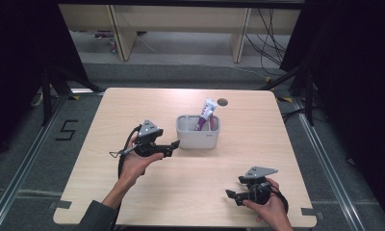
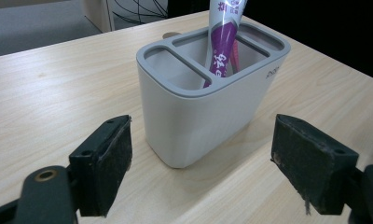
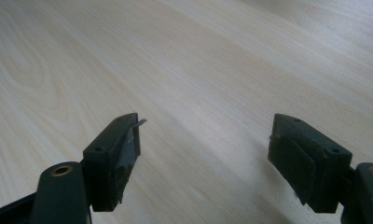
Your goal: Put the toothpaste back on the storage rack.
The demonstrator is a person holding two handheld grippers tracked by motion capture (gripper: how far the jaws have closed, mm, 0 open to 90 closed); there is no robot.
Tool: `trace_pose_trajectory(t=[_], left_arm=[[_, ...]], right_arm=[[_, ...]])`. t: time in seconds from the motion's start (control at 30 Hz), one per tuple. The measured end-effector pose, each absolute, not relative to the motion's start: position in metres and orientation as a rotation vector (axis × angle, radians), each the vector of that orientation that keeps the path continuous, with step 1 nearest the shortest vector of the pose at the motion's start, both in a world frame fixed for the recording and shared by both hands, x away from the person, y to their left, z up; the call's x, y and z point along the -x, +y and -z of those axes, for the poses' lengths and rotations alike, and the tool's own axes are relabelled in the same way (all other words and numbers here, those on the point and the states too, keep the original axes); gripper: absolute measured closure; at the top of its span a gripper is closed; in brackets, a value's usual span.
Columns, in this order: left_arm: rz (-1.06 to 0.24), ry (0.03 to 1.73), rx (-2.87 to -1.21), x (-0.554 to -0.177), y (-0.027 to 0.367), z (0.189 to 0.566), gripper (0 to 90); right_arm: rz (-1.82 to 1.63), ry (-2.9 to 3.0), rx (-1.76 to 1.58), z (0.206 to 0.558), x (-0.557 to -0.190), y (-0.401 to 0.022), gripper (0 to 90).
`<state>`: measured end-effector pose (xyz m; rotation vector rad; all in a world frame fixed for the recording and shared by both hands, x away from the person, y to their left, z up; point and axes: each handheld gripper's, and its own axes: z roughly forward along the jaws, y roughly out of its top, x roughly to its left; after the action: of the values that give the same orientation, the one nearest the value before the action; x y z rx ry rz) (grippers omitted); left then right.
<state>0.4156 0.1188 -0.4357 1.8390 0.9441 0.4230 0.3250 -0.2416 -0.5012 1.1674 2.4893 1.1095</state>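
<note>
Grey holder upright near the table's middle, toward the far edge; purple tube leaning in its right-hand compartment. Probably light, stiff plastic with smooth, likely slippery walls; best gripped across the narrow sides, low enough not to tip. Left gripper level, aimed at the holder's near end, jaws spread wide, nothing between. Right gripper low near the right front corner, jaws apart, empty.

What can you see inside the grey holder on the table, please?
Inside the grey holder a purple-and-white tube stands tilted in the middle compartment. The near-end compartment looks empty. The tube's lower end and the compartment floors are hidden by the walls.
</note>
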Motion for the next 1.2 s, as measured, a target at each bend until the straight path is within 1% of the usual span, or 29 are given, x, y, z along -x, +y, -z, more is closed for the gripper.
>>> trace_pose_trajectory(t=[0.63,1.2], left_arm=[[-0.439,0.972,-1.847,-0.394,0.148,0.449,19.3],[-0.425,0.96,-1.885,-0.369,0.155,0.469,19.3]], right_arm=[[-1.099,2.492,-1.151,0.499,-0.328,-0.245,25.9],[-1.104,2.499,-1.139,0.5,-0.329,-0.244,25.9]])
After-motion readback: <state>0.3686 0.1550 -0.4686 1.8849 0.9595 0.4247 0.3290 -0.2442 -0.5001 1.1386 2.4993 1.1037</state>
